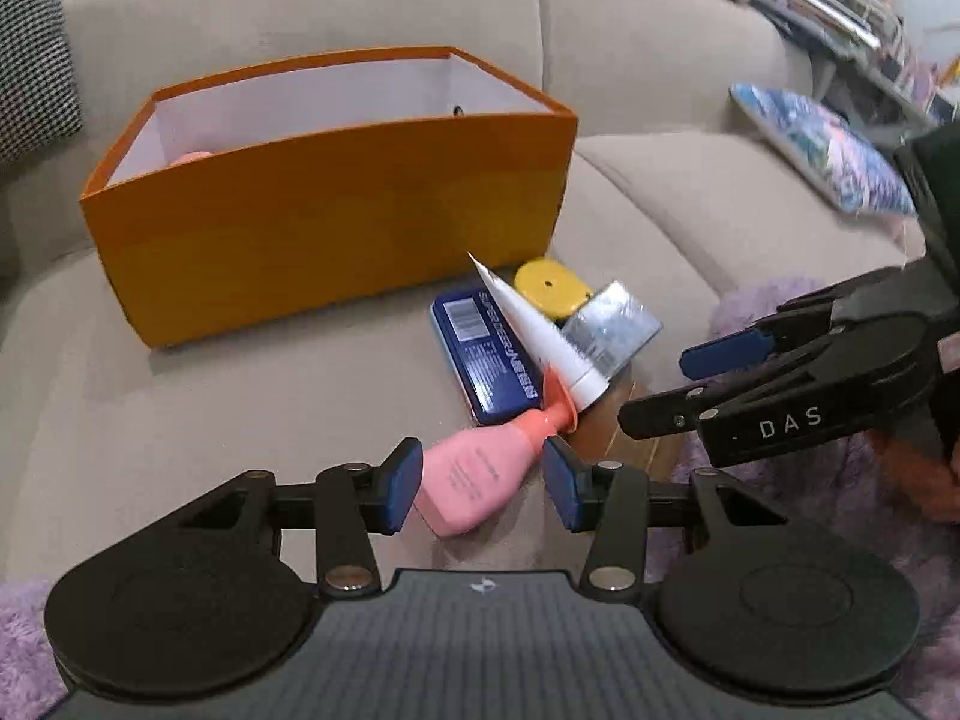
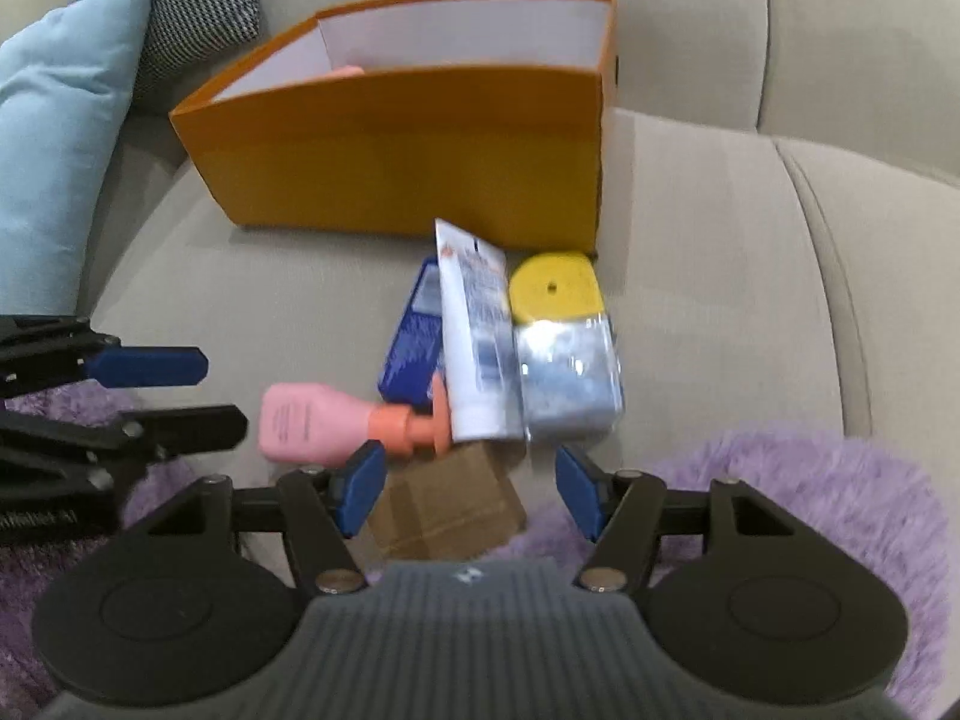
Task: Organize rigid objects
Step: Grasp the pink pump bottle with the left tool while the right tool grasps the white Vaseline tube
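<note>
Left gripper (image 1: 479, 487), jaws apart, straddles the pink bottle (image 1: 474, 477) without clear pad contact. Right gripper (image 2: 470, 491), jaws wide, hovers over a brown carton (image 2: 447, 507), partly hidden. The remaining objects cluster near the orange box (image 1: 336, 222); a pink item inside is mostly concealed. Motion blur obscures labels.

- The orange box (image 1: 336, 228) hides nearly all of a pink item (image 1: 191, 158) inside.
- The white tube (image 2: 474, 330) covers much of the blue tin (image 2: 414, 336).
- The tube's print is blurred.
</note>
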A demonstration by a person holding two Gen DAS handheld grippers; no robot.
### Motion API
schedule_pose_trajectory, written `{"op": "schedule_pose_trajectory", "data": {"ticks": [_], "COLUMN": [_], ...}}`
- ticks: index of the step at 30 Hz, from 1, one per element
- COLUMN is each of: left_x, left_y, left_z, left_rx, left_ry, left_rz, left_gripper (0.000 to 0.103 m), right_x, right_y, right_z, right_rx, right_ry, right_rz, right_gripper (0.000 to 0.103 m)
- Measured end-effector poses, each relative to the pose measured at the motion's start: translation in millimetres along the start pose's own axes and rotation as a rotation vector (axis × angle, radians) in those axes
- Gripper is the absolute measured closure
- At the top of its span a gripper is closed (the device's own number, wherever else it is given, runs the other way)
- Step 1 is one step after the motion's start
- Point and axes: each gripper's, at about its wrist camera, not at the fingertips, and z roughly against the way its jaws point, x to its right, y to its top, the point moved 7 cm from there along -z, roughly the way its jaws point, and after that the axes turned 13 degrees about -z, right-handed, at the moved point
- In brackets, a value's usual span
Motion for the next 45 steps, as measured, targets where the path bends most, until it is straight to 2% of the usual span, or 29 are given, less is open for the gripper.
{"op": "schedule_pose_trajectory", "data": {"ticks": [8,14,21,25,29,30,32,37,41,45], "left_x": [28.2,46.1,53.8,49.9,46.0,45.0,39.3,10.5,-13.3,-34.9], "left_y": [6.7,6.4,2.4,0.8,-0.3,0.2,2.5,5.4,8.9,14.2], "left_z": [-32.8,-57.3,-80.4,-81.0,-71.7,-67.4,-57.1,-31.3,-10.4,-0.6], "left_rx": [-0.063,-0.146,-0.209,-0.209,-0.188,-0.177,-0.151,-0.099,-0.036,0.014], "left_ry": [0.024,0.028,-0.013,-0.034,-0.018,-0.014,0.025,0.037,0.086,0.147], "left_rz": [-0.258,-0.504,-0.596,-0.557,-0.5,-0.477,-0.433,-0.222,-0.064,0.013], "left_gripper": [0.048,0.048,0.049,0.053,0.055,0.065,0.074,0.074,0.074,0.074], "right_x": [8.1,11.0,14.4,15.1,11.6,9.8,6.2,-5.1,-17.2,-26.3], "right_y": [2.0,4.3,10.6,11.9,13.4,14.4,17.1,25.0,32.4,44.2], "right_z": [-1.5,-11.7,-16.0,-18.4,-18.6,-17.2,-13.9,-13.2,-21.1,-31.9], "right_rx": [-0.015,-0.029,-0.042,-0.043,-0.035,-0.026,-0.009,0.007,0.008,0.006], "right_ry": [0.029,0.034,0.05,0.047,0.051,0.051,0.052,0.065,0.05,0.024], "right_rz": [-0.069,-0.087,-0.085,-0.077,-0.065,-0.055,-0.036,0.001,0.046,0.082], "right_gripper": [0.051,0.052,0.052,0.052,0.054,0.054,0.058,0.06,0.061,0.061]}}
